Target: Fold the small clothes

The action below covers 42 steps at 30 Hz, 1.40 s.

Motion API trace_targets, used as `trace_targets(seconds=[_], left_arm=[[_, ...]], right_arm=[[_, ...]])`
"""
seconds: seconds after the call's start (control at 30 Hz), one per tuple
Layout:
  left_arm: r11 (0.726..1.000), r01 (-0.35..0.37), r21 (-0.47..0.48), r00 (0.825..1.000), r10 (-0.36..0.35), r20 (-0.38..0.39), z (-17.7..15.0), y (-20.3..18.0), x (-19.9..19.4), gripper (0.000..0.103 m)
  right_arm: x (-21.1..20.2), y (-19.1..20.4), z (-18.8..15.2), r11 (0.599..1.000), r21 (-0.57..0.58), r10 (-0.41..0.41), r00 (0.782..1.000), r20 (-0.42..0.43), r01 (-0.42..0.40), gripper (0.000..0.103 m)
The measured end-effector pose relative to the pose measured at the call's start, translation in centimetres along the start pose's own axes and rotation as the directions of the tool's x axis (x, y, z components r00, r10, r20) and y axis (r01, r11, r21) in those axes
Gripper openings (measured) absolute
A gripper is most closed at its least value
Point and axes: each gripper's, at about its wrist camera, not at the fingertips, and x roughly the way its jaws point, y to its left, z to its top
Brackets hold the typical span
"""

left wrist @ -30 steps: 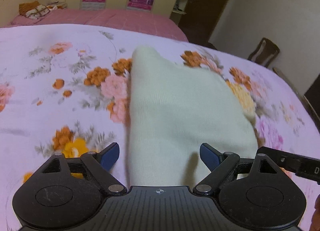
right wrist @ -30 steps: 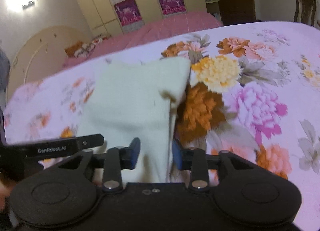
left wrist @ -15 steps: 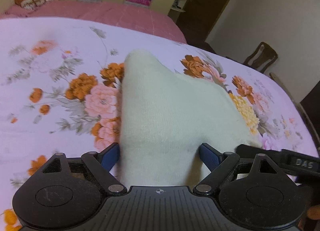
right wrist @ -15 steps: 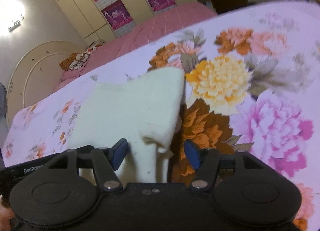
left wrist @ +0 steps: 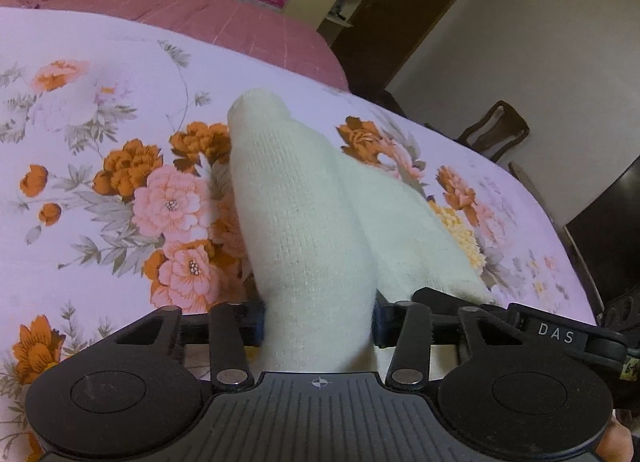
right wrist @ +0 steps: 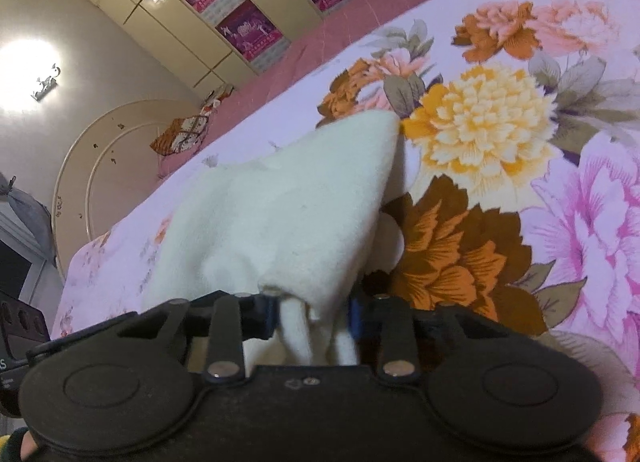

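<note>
A cream knitted garment lies on the floral bedspread, its near edge lifted into both grippers. My left gripper is shut on the near left part of the cloth, which bunches into a thick roll between the blue pads. My right gripper is shut on the near right corner of the same garment; the cloth rises from the bed in a tent shape. The right gripper's body shows at the right of the left wrist view.
The pink bed and cream wardrobe with purple posters stand behind. A dark wooden chair is at the far right of the bed. A round headboard is at left in the right wrist view.
Both grippers closed on the garment's near edge: the left from wide open, the right from partly open. The cloth went from flat to gathered and lifted off the bedspread.
</note>
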Motion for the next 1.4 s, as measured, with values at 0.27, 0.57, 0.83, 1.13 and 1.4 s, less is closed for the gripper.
trace_targets(seconds=[0.27,0.57,0.83,1.13,1.4], left_arm=[[0.999,0.019,0.047,0.997,-0.022,0.072,1.6,-0.2,-4.5,0.042],[0.998,-0.061,0.026,0.987,0.057,0.15,2.9,5.4,-12.7,0.042],[0.992,-0.128,-0.008,0.972,0.128,0.197,4.0,15.2,-19.3,0.042],[0.984,-0.172,-0.05,0.963,0.178,0.202,5.8,27.2,-20.9,0.042],[0.977,-0.2,-0.079,0.965,0.21,0.158,4.3,33.3,-17.9,0.053]], right_arm=[[-2.3,3.7,0.6,0.997,-0.078,0.017,0.999,0.049,-0.013,0.029],[-0.2,11.7,-0.4,0.985,-0.147,0.094,0.995,0.024,-0.09,0.029],[4.6,20.7,-3.9,0.971,-0.18,0.155,0.988,-0.016,-0.155,0.029],[12.8,28.8,-6.9,0.963,-0.197,0.174,0.983,-0.061,-0.183,0.029],[17.9,30.3,-9.1,0.97,-0.208,0.104,0.989,-0.107,-0.125,0.03]])
